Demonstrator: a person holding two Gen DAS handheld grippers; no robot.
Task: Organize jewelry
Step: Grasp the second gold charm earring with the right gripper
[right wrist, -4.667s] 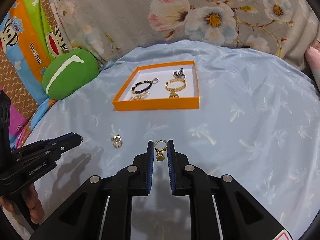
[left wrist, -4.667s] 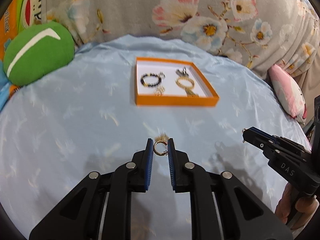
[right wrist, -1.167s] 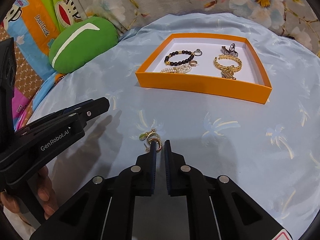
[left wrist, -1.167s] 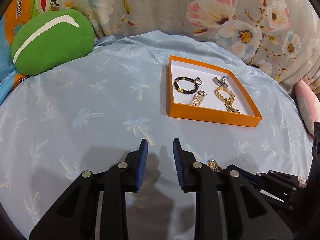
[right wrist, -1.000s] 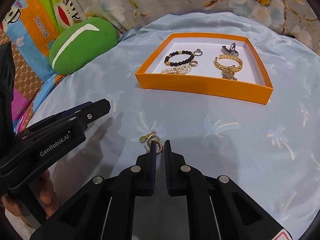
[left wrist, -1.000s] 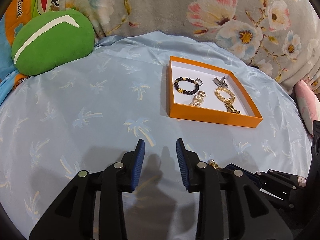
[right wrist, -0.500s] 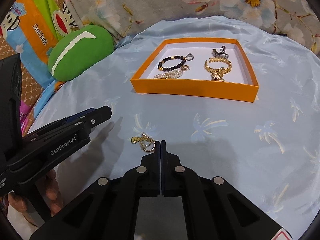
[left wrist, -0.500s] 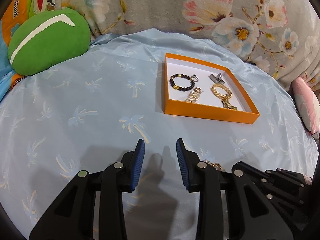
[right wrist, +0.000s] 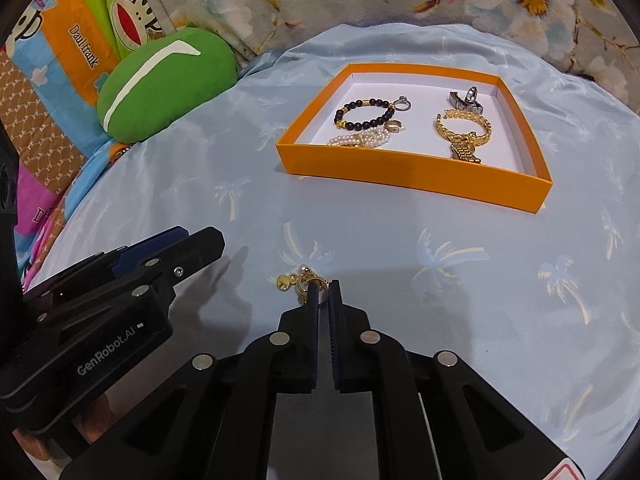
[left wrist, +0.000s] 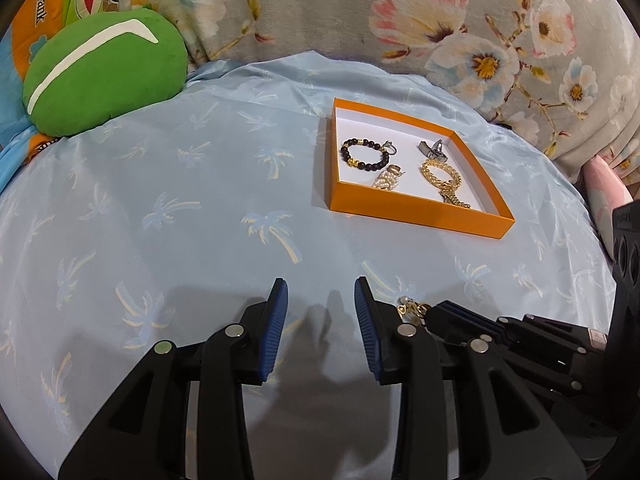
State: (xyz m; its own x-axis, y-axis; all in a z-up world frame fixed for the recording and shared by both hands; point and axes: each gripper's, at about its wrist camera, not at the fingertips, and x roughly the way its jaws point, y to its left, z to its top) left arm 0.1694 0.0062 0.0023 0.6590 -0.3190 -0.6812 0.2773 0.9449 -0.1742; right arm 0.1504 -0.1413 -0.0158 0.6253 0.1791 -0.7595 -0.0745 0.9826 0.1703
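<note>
Right gripper (right wrist: pixel 323 294) has closed since earlier, now pinching the gold earrings (right wrist: pixel 298 281). Left gripper (left wrist: pixel 320 312) spread, empty. Next, probably: orange tray (right wrist: pixel 412 172).

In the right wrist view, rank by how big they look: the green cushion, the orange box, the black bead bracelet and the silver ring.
Largest to smallest as they appear:
1. orange box
2. green cushion
3. black bead bracelet
4. silver ring
The cushion lies farther back and is partly hidden, so the top two are unsure.

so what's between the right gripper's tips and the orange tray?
Only bare pale-blue palm-print cloth. In the right wrist view, nothing lies between the gold earrings at the right gripper and the orange tray.
</note>
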